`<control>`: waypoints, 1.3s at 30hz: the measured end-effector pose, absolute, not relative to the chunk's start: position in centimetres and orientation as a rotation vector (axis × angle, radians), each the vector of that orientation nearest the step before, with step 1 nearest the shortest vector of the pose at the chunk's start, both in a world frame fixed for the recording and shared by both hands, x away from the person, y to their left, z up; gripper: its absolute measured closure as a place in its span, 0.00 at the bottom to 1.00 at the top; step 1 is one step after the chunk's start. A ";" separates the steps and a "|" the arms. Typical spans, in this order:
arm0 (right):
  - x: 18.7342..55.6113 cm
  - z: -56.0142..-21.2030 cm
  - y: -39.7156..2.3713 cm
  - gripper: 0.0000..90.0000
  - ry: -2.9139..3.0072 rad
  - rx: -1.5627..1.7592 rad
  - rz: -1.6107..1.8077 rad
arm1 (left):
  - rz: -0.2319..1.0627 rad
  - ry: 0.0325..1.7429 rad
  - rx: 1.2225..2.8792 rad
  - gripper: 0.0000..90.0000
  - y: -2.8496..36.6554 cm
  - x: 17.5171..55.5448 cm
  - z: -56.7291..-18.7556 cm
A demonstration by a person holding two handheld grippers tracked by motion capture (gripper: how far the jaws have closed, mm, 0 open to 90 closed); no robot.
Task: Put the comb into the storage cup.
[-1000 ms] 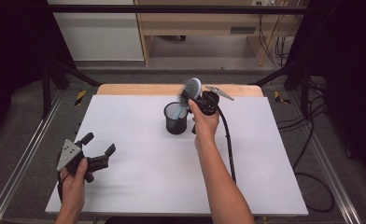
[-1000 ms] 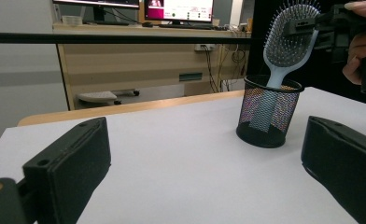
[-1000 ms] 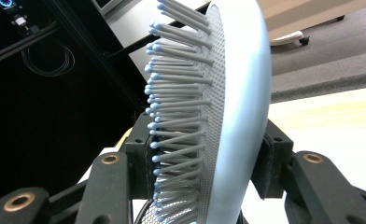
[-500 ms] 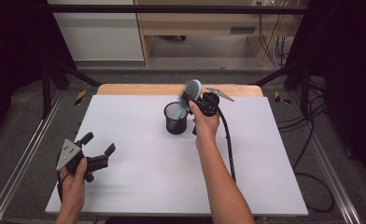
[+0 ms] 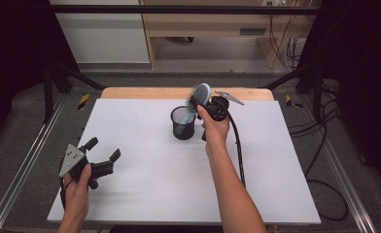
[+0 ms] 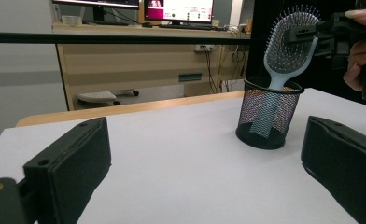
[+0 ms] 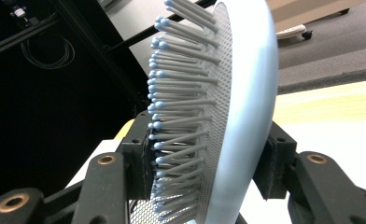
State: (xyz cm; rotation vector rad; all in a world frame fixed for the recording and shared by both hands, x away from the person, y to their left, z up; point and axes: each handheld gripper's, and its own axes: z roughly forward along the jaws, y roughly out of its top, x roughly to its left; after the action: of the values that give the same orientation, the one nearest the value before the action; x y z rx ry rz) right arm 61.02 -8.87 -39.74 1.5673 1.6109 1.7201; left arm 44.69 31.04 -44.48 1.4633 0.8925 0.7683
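Pale blue plastic forms the hairbrush (image 7: 237, 107), whose paddle head is seen between the two black jaws of the right gripper (image 5: 209, 103); in the right gripper view one pad lies against the smooth back of the head and the other meets the tips of the grey bristles, so the brush is grasped across its head. Below that gripper the handle of the hairbrush is lowered into a black mesh cup (image 5: 183, 123), and in the left gripper view the handle can be made out through the mesh, leaning against the rim while the head rises tilted above it. The cup is stood upright on the white table (image 5: 145, 194), just beside and beneath the right gripper, on its side toward the left gripper. The jaws of the right gripper have just been easing apart slightly, with the brush head between them and both pads at its sides. The left gripper (image 5: 98, 155) is held low over the near left part of the table, well apart from the cup, its jaws spread wide with nothing between them.
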 end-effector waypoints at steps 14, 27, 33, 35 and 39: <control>61.4 -40.0 -9.4 0.52 1.608 1.595 1.716 | 0.768 0.902 1.461 0.02 31.4 44.6 -44.5; 61.4 -40.1 -9.7 0.52 1.621 1.595 1.723 | 0.757 0.912 1.451 0.02 31.5 44.7 -44.5; 61.3 -40.0 -9.6 0.50 1.625 1.594 1.716 | 0.755 0.915 1.451 0.02 31.6 44.7 -44.6; 61.3 -40.0 -9.6 0.49 1.626 1.595 1.715 | 0.754 0.917 1.449 0.02 31.6 44.7 -44.6; 61.3 -40.0 -9.6 0.48 1.640 1.590 1.711 | 0.750 0.919 1.448 0.02 31.6 44.7 -44.6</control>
State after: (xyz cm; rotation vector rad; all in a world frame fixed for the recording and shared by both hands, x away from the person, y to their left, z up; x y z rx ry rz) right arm 61.27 -9.64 -40.02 1.5899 1.6398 1.7109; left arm 44.71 31.59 -44.59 1.4477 0.9193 0.7496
